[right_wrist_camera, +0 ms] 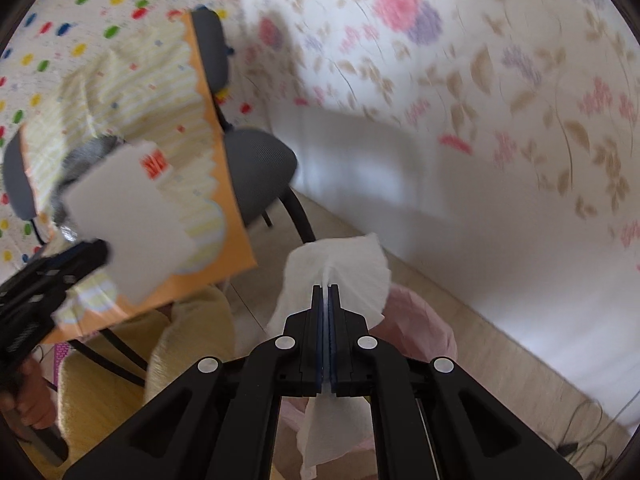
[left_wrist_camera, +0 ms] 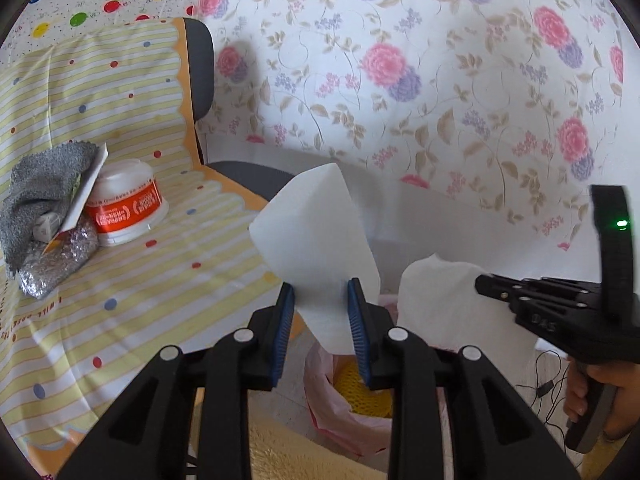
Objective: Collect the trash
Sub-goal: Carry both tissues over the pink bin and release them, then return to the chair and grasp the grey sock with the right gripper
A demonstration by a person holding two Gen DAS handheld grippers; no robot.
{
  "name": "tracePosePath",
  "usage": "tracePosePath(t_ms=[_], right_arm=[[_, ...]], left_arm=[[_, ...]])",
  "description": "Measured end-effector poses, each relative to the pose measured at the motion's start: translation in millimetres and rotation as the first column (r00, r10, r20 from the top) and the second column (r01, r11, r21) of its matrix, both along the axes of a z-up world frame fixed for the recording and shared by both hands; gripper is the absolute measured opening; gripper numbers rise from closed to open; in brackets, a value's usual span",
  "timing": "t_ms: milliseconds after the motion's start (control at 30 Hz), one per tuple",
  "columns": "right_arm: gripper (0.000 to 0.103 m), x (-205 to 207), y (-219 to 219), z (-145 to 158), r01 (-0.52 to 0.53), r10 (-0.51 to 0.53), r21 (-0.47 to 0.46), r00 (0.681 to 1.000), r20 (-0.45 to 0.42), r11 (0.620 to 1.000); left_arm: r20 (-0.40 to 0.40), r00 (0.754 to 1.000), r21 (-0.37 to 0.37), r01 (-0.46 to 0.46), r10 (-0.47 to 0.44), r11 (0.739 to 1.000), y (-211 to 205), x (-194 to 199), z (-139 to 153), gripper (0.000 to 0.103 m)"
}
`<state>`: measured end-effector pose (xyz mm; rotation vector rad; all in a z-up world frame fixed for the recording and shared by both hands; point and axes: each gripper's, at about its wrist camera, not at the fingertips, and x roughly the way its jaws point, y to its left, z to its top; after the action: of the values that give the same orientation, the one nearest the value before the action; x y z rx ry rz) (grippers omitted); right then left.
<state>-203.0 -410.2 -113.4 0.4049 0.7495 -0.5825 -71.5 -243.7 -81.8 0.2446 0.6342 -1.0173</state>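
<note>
my left claw [left_wrist_camera: 320, 300] grips a stiff white sheet [left_wrist_camera: 316, 236]; my right claw [right_wrist_camera: 326, 290] is clenched on a crumpled tissue [right_wrist_camera: 340, 268]. the pink-lined bin [left_wrist_camera: 344, 412] sits just beneath both. at ten o'clock, a cup [left_wrist_camera: 128, 208], grey cloth [left_wrist_camera: 44, 184] and foil wrap [left_wrist_camera: 60, 260] wait on the draped chair [left_wrist_camera: 200, 68].

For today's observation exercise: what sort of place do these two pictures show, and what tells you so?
Probably a room in a home, set up for tidying: pink-and-purple flowered wallpaper, a grey padded chair draped with a yellow striped dotted cloth, and a pink-lined waste bin on the floor.
</note>
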Motion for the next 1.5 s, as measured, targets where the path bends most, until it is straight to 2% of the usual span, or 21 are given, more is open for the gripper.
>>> tracePosePath(t_ms=[233, 367, 733, 967, 1067, 1100, 1167, 1300, 1500], right_arm=[[0.007, 15, -18, -38, 0.025, -0.021, 0.060, 0.998, -0.065, 0.998], [0.030, 16, -23, -42, 0.046, -0.042, 0.062, 0.997, -0.068, 0.997], [0.030, 5, -25, -21, 0.055, -0.055, 0.049, 0.998, 0.000, 0.997], [0.033, -10, -26, 4, 0.064, -0.064, 0.008, 0.996, 0.057, 0.998], [0.034, -20, -28, 15, 0.080, -0.079, -0.018, 0.994, 0.072, 0.997], [0.034, -22, -29, 17, 0.086, -0.084, -0.023, 0.994, 0.074, 0.996], [0.036, -27, -32, 21, 0.097, -0.094, -0.031, 0.992, 0.080, 0.995], [0.039, -31, -35, 23, 0.109, -0.106, -0.032, 0.991, 0.082, 0.994], [0.039, -14, -30, 18, 0.077, -0.077, 0.002, 0.993, 0.091, 0.997]], left_arm=[[-0.022, 1.000, 0.024, -0.021, 0.022, 0.999, -1, 6, -8, 0.026], [-0.024, 1.000, 0.033, -0.016, 0.017, 0.999, -4, 6, -11, 0.027], [-0.042, 0.999, 0.049, 0.032, -0.030, 0.998, -11, -1, -17, 0.027], [-0.045, 0.993, 0.071, 0.113, -0.110, 0.991, -35, -16, -21, 0.029], [-0.057, 0.987, 0.061, 0.154, -0.150, 0.986, -49, -21, -23, 0.035], [-0.062, 0.985, 0.057, 0.165, -0.162, 0.985, -53, -23, -24, 0.046], [-0.076, 0.983, 0.054, 0.174, -0.170, 0.983, -61, -23, -27, 0.059], [-0.076, 0.985, 0.068, 0.163, -0.158, 0.984, -61, -21, -29, 0.061], [-0.049, 0.997, 0.098, 0.057, -0.052, 0.994, -28, -4, -25, 0.061]])
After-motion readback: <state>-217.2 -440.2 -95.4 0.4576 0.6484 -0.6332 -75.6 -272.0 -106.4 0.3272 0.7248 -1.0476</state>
